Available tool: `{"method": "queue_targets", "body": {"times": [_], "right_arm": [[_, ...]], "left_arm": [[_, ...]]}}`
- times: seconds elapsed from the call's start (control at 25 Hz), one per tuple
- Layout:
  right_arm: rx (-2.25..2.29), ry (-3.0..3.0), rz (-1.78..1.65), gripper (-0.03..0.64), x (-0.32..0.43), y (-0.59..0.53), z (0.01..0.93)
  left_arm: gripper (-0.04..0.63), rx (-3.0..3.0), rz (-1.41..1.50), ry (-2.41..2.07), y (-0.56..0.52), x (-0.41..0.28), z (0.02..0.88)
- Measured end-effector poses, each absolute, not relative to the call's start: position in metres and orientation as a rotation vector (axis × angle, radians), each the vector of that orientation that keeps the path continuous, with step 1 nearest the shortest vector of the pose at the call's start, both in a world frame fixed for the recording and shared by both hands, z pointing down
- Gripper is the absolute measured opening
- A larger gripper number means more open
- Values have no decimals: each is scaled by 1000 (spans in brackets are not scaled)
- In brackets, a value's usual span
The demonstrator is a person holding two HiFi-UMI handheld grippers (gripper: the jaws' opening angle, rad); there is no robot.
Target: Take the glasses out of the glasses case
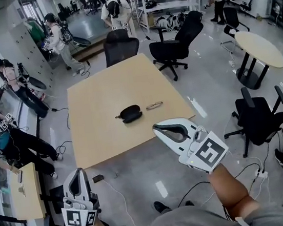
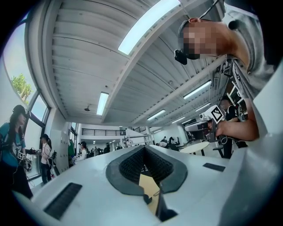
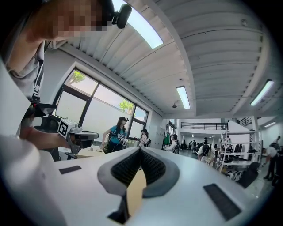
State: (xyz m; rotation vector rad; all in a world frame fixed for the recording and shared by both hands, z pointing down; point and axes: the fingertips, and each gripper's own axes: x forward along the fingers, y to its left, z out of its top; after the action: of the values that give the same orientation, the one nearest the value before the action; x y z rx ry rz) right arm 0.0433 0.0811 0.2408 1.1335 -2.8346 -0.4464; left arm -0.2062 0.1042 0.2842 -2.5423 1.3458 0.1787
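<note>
1. Table (image 1: 108, 135): pale wooden top in the middle of the room, carrying both task items.
2. Glasses case (image 1: 130, 113): black, lying near the table's centre. From here I cannot tell whether it is open or closed.
3. Glasses (image 1: 154, 105): thin-framed, flat on the table just right of the case, outside it and not touching it.
4. Left gripper (image 1: 78, 171): held over the floor, short of the table's near edge. Its ribbed pads (image 2: 130, 165) are pressed together with nothing between them.
5. Right gripper (image 1: 157, 127): raised by the table's near right corner, jaws likewise pressed together and empty.
6. Black office chairs (image 1: 174, 46) stand at the far side, with a round table (image 1: 259, 48) to the right.
</note>
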Motion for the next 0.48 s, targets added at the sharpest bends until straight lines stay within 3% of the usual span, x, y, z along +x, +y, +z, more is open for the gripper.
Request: {"method": "queue_targets", "body": {"times": [0.48], "right_arm": [[1084, -2827, -499, 8, 130, 181, 236]], "left_arm": [[5, -2498, 234, 1247, 196, -92, 254]]}}
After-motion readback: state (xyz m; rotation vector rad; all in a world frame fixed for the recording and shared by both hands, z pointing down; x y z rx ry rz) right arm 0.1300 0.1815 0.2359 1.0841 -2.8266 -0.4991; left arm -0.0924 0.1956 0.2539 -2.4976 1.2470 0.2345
